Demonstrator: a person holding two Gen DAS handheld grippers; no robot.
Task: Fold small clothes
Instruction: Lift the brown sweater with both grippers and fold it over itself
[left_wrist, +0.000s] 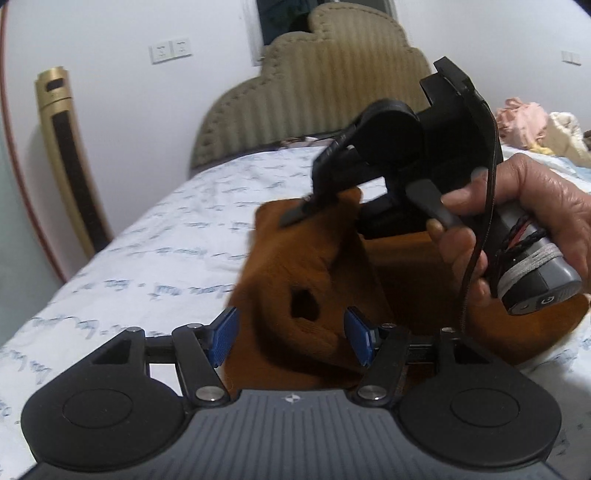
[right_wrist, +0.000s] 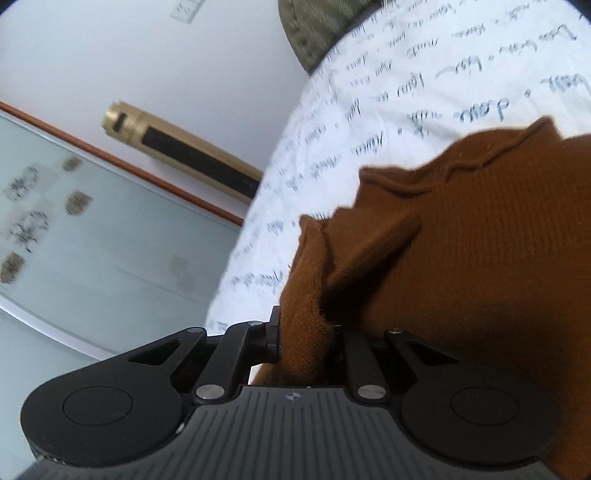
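A brown knit garment (left_wrist: 295, 266) is held up over the bed, its lower part bunched between the blue pads (left_wrist: 225, 339) of my left gripper (left_wrist: 291, 339). Those jaws stand apart and do not clamp the cloth, with a gap showing at the left pad. In the left wrist view, a hand (left_wrist: 535, 192) holds my right gripper (left_wrist: 295, 216), which is shut on the garment's upper edge. The right wrist view shows the same gripper (right_wrist: 306, 332) pinching a fold of the brown garment (right_wrist: 480, 240), whose cloth hides the pads.
The bed's white sheet (left_wrist: 166, 240) carries printed script and ends at a padded beige headboard (left_wrist: 314, 92). A gold tower appliance (left_wrist: 62, 147) stands by the wall at left. A pile of clothes (left_wrist: 524, 122) lies at the far right. A frosted glass panel (right_wrist: 92, 240) stands beside the bed.
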